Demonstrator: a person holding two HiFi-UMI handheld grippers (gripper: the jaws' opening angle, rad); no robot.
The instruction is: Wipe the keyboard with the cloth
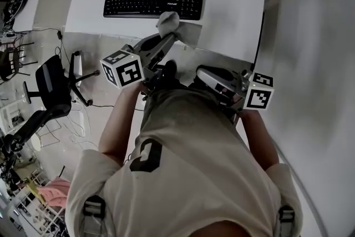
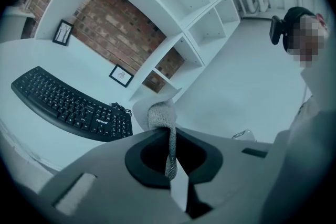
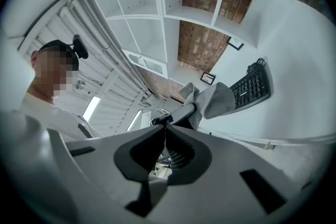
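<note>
Gripping the cloth point(image 2: 160, 114) in the left tool point(image 2: 171, 136), the person is basically at the carry-it-over stage, not wiping yet imo. That tool's jaws are pinched tight on a thin strip of the fabric, and the rest bunches into a grey wad past the tips. In the head view the wad hangs right at the near edge of the black keyboard point(image 1: 152, 1). The keyboard lies flat on the white tabletop point(image 1: 233, 14) with its cable curled at the far right corner. Can't say for sure whether the cloth touches the keys or sits a bit above them. From the left gripper view it looks clear of the surface, with the keyboard off to the left and lower down.

The right tool point(image 3: 164, 131) is held back near the person's body, jaws closed together with nothing in them, so it's idle.

Next move, as I'd guess it: bring the left tool forward and down so the wad lands on the keys, then drag it along the rows. The grip is only on that thin strip, so pressing hard might fold the cloth over instead of wiping. The free tool could pin the keyboard so it doesn't slide.
</note>
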